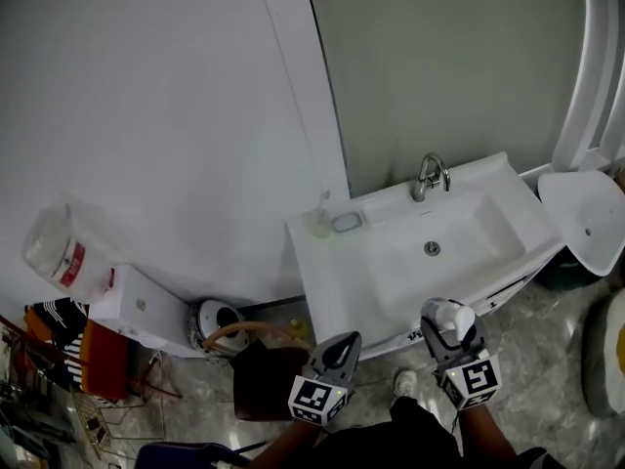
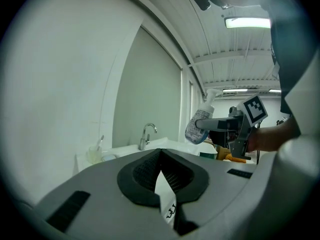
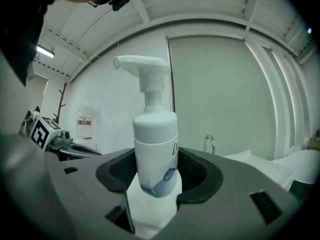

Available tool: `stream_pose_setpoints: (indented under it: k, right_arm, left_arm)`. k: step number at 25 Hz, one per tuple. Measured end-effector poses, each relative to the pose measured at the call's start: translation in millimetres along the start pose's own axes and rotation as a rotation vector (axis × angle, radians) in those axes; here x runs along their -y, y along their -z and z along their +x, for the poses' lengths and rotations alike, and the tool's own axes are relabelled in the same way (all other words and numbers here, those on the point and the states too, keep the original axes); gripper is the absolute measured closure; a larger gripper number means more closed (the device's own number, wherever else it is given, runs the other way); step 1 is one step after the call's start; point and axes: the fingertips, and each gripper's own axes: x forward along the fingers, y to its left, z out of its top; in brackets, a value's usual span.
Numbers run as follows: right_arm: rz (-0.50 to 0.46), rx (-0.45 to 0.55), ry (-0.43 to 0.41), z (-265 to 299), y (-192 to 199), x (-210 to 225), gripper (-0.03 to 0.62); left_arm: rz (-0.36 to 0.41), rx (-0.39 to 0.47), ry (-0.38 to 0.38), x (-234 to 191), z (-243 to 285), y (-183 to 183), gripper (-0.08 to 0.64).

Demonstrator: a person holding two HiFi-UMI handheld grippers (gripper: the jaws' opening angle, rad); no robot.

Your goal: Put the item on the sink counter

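Nearest, the person's left gripper (image 2: 160, 156) has its fingers closed together, holding nothing. Beside it, the right gripper (image 3: 157, 173) has its fingers set fairly wide and clamped on the lower body of a white pump bottle (image 3: 155, 134), which is upright in the air by the sink's front edge. Smooth, rigid plastic like this probably weighs little but may slip or twist. The round body looks the sound place to hold, not the thin pump neck. Beyond lies the white sink worktop (image 1: 327, 277), with a tumbler (image 1: 319, 225) and soap dish (image 1: 347, 222) near the faucet (image 1: 428, 176).
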Motion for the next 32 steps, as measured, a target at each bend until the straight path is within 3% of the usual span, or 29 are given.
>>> stream_pose_setpoints:
  k: [14, 21, 24, 28, 32]
  right_arm:
    - [-0.023, -0.042, -0.199, 95.8, 7.9, 78.2, 0.334]
    - [-0.016, -0.059, -0.282, 135.1, 21.8, 100.1, 0.334]
    - [-0.029, -0.108, -0.302, 150.2, 29.6, 101.4, 0.334]
    - [0.020, -0.062, -0.308, 171.6, 36.1, 106.1, 0.334]
    - [0.009, -0.088, -0.302, 190.0, 39.1, 106.7, 0.334]
  left_arm:
    - [-0.041, -0.021, -0.169, -38.1, 101.3, -13.5, 0.546]
    - [-0.055, -0.038, -0.258, -55.6, 125.5, -14.3, 0.546]
    - [-0.062, -0.043, -0.274, -59.5, 130.3, -12.2, 0.546]
    - [-0.070, -0.050, -0.293, -70.4, 135.6, -5.5, 0.548]
    - [-0.075, -0.055, -0.299, -87.1, 137.2, -0.9, 0.546]
